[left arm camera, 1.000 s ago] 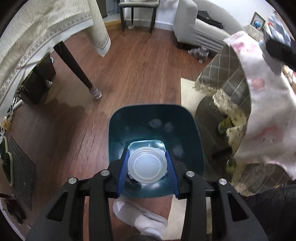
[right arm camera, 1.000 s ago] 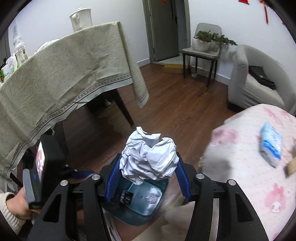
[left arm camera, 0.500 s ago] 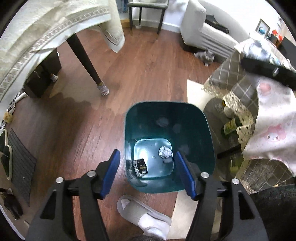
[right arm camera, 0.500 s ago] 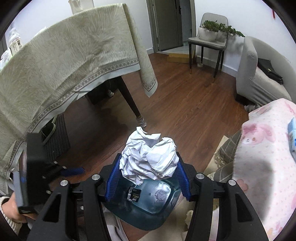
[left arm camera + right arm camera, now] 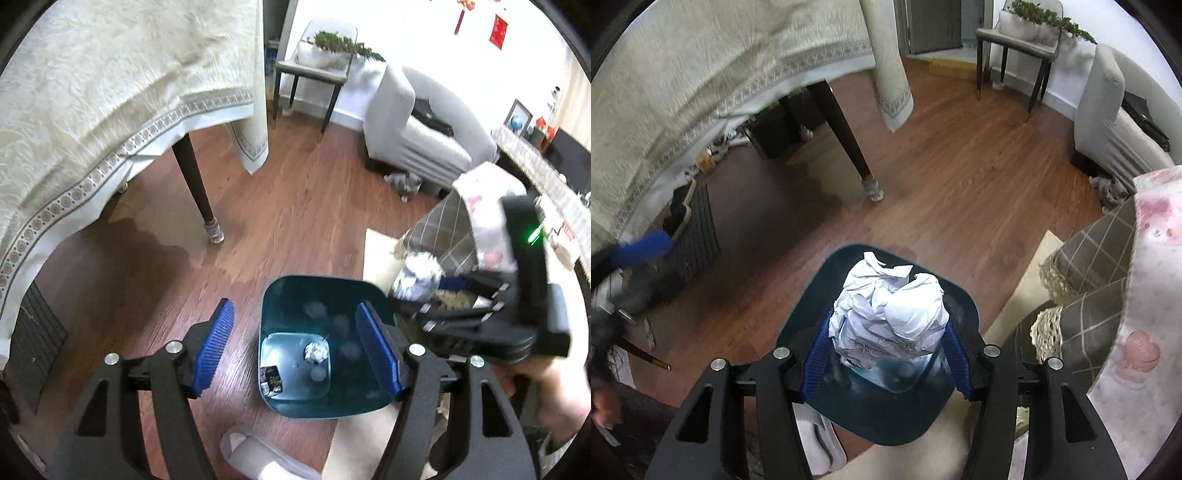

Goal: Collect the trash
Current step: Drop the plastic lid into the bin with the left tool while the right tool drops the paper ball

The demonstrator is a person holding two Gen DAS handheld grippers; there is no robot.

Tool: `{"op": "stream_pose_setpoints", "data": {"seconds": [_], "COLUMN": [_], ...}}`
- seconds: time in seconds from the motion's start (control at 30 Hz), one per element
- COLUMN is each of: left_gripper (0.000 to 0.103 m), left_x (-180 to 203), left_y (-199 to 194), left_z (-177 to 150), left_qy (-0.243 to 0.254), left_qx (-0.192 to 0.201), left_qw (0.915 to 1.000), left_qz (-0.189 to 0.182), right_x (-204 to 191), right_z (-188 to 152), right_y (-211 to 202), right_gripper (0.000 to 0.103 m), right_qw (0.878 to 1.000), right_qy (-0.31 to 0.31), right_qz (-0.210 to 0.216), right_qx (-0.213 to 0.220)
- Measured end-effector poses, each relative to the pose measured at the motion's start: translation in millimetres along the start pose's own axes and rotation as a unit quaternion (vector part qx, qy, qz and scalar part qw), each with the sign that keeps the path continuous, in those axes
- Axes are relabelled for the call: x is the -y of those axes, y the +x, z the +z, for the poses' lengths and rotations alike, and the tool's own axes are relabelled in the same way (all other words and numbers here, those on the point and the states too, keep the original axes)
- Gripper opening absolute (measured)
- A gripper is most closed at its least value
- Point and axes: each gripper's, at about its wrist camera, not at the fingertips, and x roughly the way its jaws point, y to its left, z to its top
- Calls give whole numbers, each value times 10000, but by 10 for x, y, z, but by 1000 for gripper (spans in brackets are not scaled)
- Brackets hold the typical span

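Right gripper [image 5: 884, 354] clamping crumpled paper ball [image 5: 888, 314] over teal bin [image 5: 964, 306]. Left gripper [image 5: 295, 350] jaws just been opening, wide, empty. Risk: releasing off-centre, ball glancing off rim toward 3 o'clock rug.

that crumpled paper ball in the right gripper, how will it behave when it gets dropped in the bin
The paper ball looks loosely crumpled, so it is probably very light and should fall softly into the bin below it. Its creased folds likely squash under the right gripper's fingers rather than slip. Being lumpy, it probably won't roll far or break.
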Motion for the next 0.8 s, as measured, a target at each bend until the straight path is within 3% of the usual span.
{"op": "stream_pose_setpoints", "data": {"seconds": [0.2, 0.4, 0.8], "left_gripper": [72, 74, 77], "left_x": [25, 90, 195], "left_y": [-111, -200, -391], "left_z": [85, 128, 277], "left_qy": [-15, 124, 26], "left_qx": [204, 371, 821], "left_qw": [9998, 9992, 9965], "left_qz": [10, 30, -170], "right_x": [27, -8, 70], "right_z": [-25, -72, -138], "right_y": [72, 143, -82], "right_gripper": [58, 69, 72], "right_qw": [9998, 9991, 9996], "right_qy": [-19, -106, -55], "right_qz": [-76, -16, 148], "right_qx": [-157, -416, -240]}}
